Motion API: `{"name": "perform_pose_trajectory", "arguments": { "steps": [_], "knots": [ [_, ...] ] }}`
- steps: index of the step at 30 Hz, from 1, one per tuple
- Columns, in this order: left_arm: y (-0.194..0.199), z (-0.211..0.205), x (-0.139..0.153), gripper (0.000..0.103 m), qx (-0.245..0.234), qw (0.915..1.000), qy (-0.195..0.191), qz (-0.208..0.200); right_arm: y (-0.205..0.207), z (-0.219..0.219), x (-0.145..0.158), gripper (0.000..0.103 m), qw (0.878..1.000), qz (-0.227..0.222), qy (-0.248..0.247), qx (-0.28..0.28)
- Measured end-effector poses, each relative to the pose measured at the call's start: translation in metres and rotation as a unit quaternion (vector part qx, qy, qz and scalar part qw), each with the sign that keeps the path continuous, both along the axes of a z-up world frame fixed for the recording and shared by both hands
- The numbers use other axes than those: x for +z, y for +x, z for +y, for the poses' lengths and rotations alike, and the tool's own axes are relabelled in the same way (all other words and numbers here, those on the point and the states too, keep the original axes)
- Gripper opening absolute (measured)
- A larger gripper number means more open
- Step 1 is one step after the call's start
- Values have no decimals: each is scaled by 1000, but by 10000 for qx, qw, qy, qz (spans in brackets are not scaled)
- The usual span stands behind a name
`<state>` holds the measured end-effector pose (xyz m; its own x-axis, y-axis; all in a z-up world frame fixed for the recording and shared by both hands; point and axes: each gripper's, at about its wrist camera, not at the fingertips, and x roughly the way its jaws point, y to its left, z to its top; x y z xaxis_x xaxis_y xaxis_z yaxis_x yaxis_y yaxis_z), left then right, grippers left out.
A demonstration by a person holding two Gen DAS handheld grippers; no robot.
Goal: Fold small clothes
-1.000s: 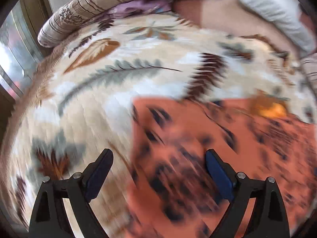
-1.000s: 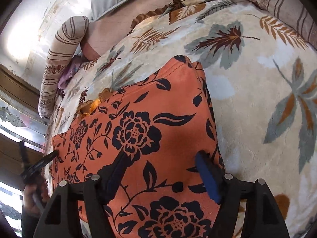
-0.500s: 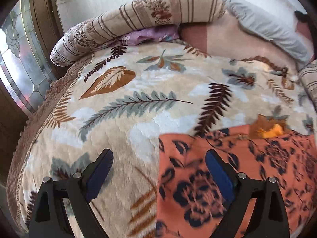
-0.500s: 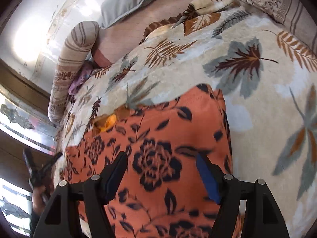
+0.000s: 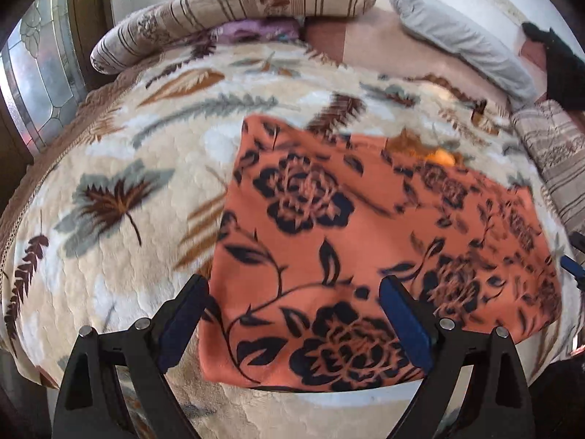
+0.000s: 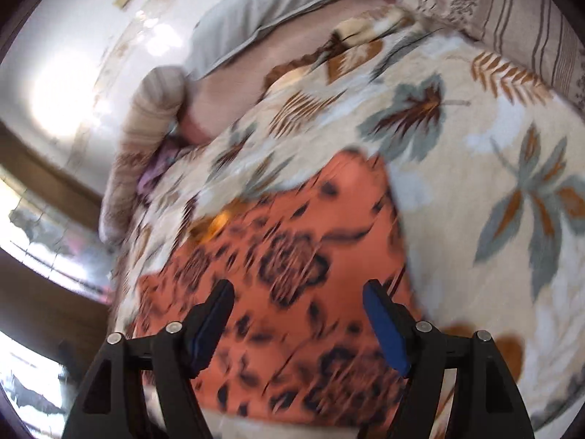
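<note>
An orange garment with black flowers (image 5: 347, 234) lies spread flat on the leaf-patterned blanket (image 5: 120, 197), with a yellow patch (image 5: 440, 155) at its far edge. My left gripper (image 5: 292, 311) hovers open above the garment's near left part, holding nothing. In the right wrist view, which is blurred, the same garment (image 6: 292, 256) lies under my right gripper (image 6: 296, 314). Its jaws are opening and nothing is pinched between them. A bit of the right gripper's blue pad (image 5: 572, 267) shows at the right edge of the left wrist view.
Striped bolsters (image 5: 234, 11) (image 6: 512, 7) and a grey pillow (image 5: 457, 40) line the far side of the bed, with a purple cloth (image 5: 252, 31) tucked under one. A glass door (image 5: 40, 84) stands left. The blanket's near edge (image 5: 292, 413) drops off just below the garment.
The left gripper has swung sideways, so the garment now fills the middle of its view. The right gripper has drawn up and back, so the garment's near edge shows. Both stay open.
</note>
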<state>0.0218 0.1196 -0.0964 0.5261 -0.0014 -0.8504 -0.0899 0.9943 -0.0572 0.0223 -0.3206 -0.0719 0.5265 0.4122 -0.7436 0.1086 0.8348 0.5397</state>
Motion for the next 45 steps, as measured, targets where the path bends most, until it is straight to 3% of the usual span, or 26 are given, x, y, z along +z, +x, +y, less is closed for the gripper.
{"name": "perform_pose_trajectory", "arguments": {
  "steps": [2,4,6,10,12,14,15,21,23,25,27,30,33,34,35,41,45],
  "knots": [
    [5,2,-23,95,123,9988,300,358,-11,8,-21,79,9994,293,-7,173],
    [5,10,-30,95,259,9985,52,473,-18,-2,-49,75,9970,743,98,-193],
    [-4,13,-19,95,420,9984,26,369,-29,-7,-35,75,9970,538,246,-492],
    [-17,10,0,95,366,9993,22,78,-40,10,-9,77,9996,140,127,-206],
    [-18,9,-6,95,383,9990,54,203,-39,12,-19,79,9994,274,111,-186],
    [-16,6,-20,95,403,9977,233,485,-37,7,-45,79,9970,690,-23,-342],
    [-17,6,-24,95,404,9973,265,553,-42,6,-44,79,9977,555,29,-392],
    [-28,3,1,95,463,9984,314,114,-51,31,-4,80,9994,36,-347,-75],
    [-30,1,8,95,436,9987,255,43,-49,36,-14,83,9993,107,-347,41],
    [-34,-3,12,95,375,9991,194,14,-45,29,-43,83,9967,658,-446,-149],
    [-37,-5,15,95,333,9992,208,-17,-49,28,-35,83,9981,447,-283,-327],
    [-39,-10,19,95,331,9993,163,-65,-48,39,-17,83,9994,161,-281,-153],
    [-39,-15,21,95,283,9995,143,-78,-43,39,-31,83,9985,318,-403,-200],
    [-39,-17,22,95,260,9995,134,-74,-43,30,-45,83,9976,529,-296,-336],
    [-40,-18,23,95,235,9996,135,-85,-48,23,-43,83,9979,413,-74,-503],
    [-36,-27,24,95,195,9996,140,-118,-70,26,-11,83,9979,119,298,-563],
    [-33,-36,20,95,110,9998,169,-85,-95,21,-36,83,9915,509,924,-760]
  ]
}}
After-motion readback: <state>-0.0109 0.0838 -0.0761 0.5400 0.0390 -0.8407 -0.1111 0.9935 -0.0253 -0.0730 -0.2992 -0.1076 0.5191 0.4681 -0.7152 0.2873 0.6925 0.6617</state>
